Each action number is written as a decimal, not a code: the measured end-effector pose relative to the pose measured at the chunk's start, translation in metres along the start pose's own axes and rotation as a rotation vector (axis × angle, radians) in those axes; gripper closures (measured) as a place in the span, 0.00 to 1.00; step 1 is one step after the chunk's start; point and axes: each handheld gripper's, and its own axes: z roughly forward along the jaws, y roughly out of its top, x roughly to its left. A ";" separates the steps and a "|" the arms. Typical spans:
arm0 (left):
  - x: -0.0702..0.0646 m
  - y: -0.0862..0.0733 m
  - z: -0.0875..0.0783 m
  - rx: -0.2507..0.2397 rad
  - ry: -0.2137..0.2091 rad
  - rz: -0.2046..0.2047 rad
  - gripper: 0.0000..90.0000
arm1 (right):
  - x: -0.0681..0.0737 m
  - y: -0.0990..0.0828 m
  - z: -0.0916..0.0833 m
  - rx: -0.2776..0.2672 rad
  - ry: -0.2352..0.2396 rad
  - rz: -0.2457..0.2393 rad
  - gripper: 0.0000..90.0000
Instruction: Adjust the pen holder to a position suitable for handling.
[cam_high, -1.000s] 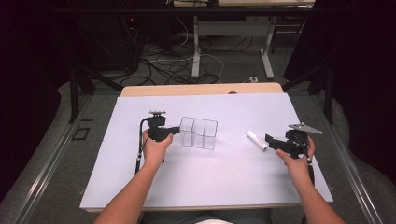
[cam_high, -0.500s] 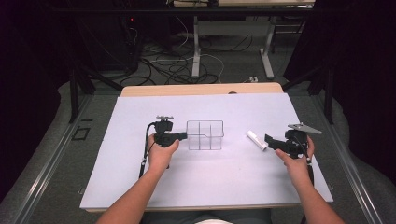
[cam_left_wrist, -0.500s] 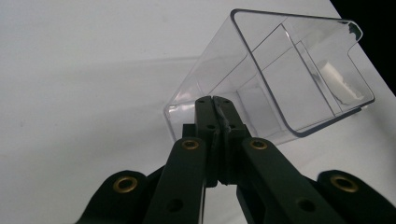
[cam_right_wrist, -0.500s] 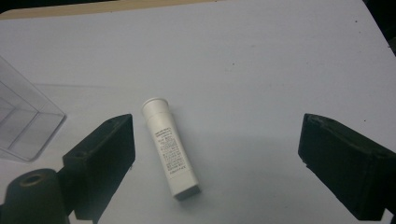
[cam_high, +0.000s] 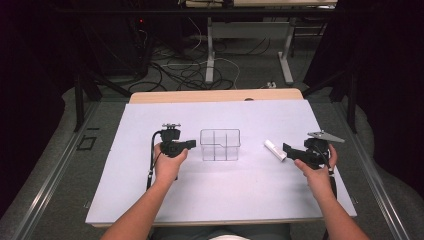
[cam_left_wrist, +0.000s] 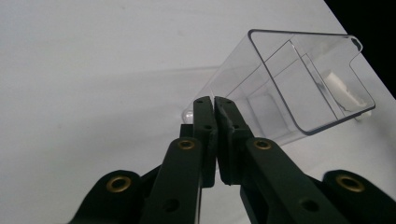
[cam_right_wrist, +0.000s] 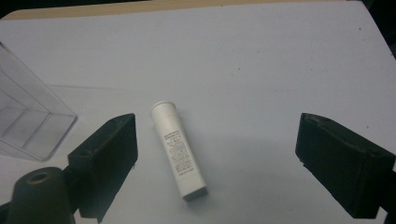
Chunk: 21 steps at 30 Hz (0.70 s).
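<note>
Left tool (cam_high: 191, 144): jaws pressed together on the wall of the clear divided box (cam_high: 220, 145), just left of it on the white tabletop (cam_high: 210, 195)
White tube (cam_high: 275, 149): right of the box, lying flat, small printed label, text too small to read
Right tool (cam_high: 286, 148): jaws wide apart, holding nothing, just right of the tube

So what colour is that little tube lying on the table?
White, with small dark print along its side. The tube shows best in the right gripper view.

Clear divided plastic box (cam_high: 220, 145) stands mid-table on the white sheet; a white tube (cam_right_wrist: 179, 151) with small print lies flat well to its right.
</note>
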 end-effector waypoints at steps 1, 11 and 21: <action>0.000 0.000 0.000 0.000 0.000 0.000 0.96 | 0.002 0.001 -0.001 0.002 0.005 -0.007 0.14; 0.017 -0.004 -0.028 -0.070 0.001 0.036 0.83 | 0.015 0.003 0.002 0.001 0.027 -0.100 0.16; 0.033 -0.013 -0.044 -0.157 0.036 0.090 0.59 | 0.011 -0.001 0.003 0.014 0.031 -0.145 0.17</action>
